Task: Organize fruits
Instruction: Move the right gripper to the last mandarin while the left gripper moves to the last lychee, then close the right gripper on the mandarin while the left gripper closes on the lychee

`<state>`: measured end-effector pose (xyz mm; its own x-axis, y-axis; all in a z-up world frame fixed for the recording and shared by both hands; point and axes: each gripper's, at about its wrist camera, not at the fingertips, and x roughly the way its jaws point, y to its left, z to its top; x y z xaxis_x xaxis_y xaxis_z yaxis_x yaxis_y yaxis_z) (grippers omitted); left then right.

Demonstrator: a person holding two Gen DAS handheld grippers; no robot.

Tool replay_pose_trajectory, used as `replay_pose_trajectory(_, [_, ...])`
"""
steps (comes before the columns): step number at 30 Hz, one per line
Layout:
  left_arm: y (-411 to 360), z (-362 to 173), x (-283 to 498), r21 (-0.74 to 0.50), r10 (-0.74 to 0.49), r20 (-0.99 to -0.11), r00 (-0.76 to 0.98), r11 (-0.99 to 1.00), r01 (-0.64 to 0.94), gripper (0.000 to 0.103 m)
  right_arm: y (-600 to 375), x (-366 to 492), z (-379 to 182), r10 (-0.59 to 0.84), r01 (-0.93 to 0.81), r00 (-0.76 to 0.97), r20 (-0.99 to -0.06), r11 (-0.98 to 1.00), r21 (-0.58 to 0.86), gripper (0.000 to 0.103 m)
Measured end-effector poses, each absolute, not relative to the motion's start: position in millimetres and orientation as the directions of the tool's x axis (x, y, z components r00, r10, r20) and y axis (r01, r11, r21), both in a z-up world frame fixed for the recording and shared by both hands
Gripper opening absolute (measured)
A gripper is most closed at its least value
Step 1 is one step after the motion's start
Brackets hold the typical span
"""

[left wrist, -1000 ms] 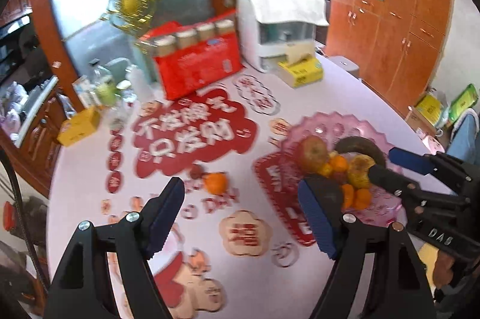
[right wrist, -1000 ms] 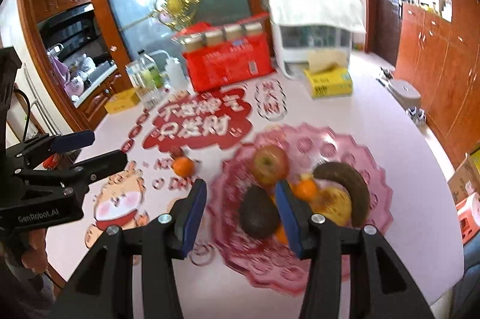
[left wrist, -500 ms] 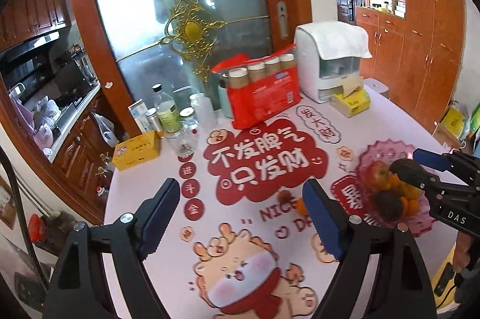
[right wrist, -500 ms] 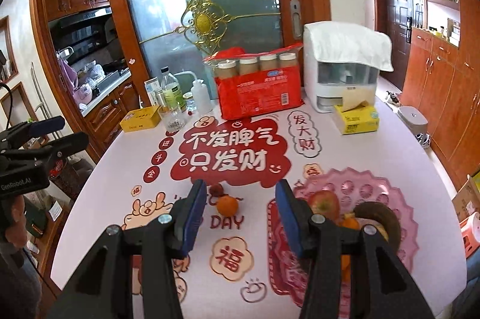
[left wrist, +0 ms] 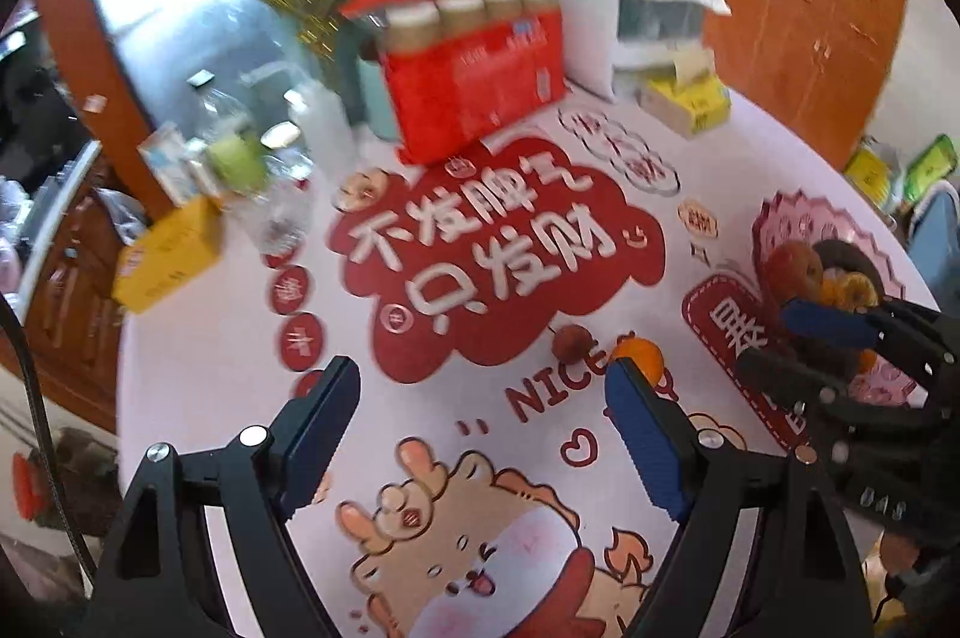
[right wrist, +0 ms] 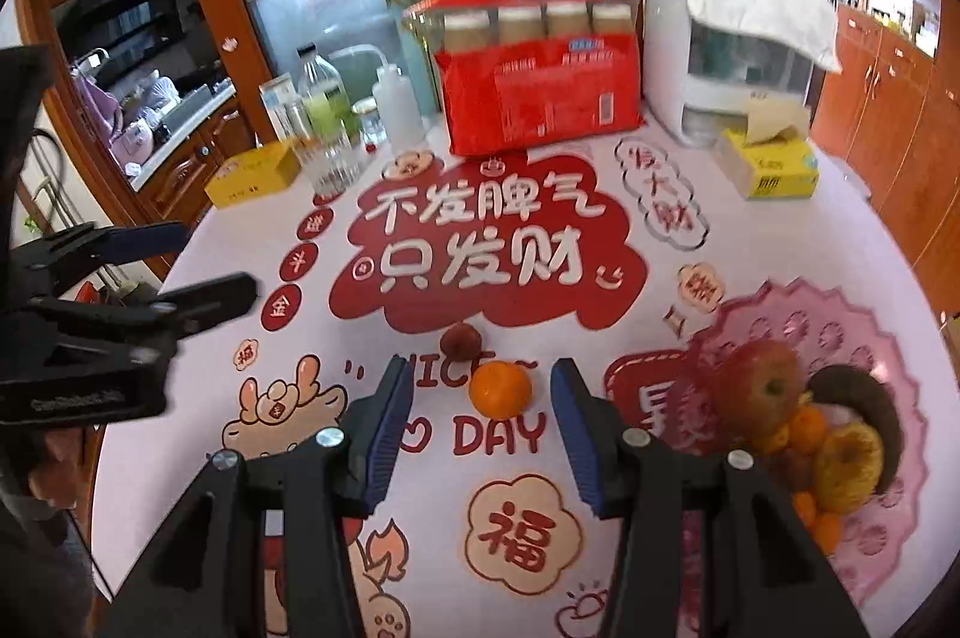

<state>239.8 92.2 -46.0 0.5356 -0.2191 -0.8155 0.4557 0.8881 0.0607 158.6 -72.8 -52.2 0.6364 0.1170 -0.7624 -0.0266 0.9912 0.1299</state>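
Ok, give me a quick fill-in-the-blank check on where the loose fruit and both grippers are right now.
1. The tangerine lies on the table, lined up between the open fingers of the ____ gripper.
2. Just beyond the tangerine sits a smaller, dark ____ fruit.
3. The apple rests in the ____ plate.
4. The left gripper is open and holds ____.

Missing words: right; red; pink; nothing
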Motion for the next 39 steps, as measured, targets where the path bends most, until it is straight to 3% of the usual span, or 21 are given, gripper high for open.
replay_pose_trajectory(12, [68,-130,296,-0.075,-0.293,-0.873,0.390,0.870,0.487,0.083,-60,202,-126,0.083,0.033,0.546,-0.834,0.992,0.120,0.048])
replay_pose_trajectory(31, [61,-161,313,-0.167,-0.337,-0.872,0.356,0.887,0.431,0.082,-73,226,-180,0.088,0.059,0.504,-0.859,0.989,0.136,0.045])
replay_pose_trajectory(39, [37,-180,316,-0.190,-0.351,-0.882,0.314,0.875,0.446,0.070,-85,211,-171,0.038,0.119,0.532,-0.846,0.986,0.119,0.045])
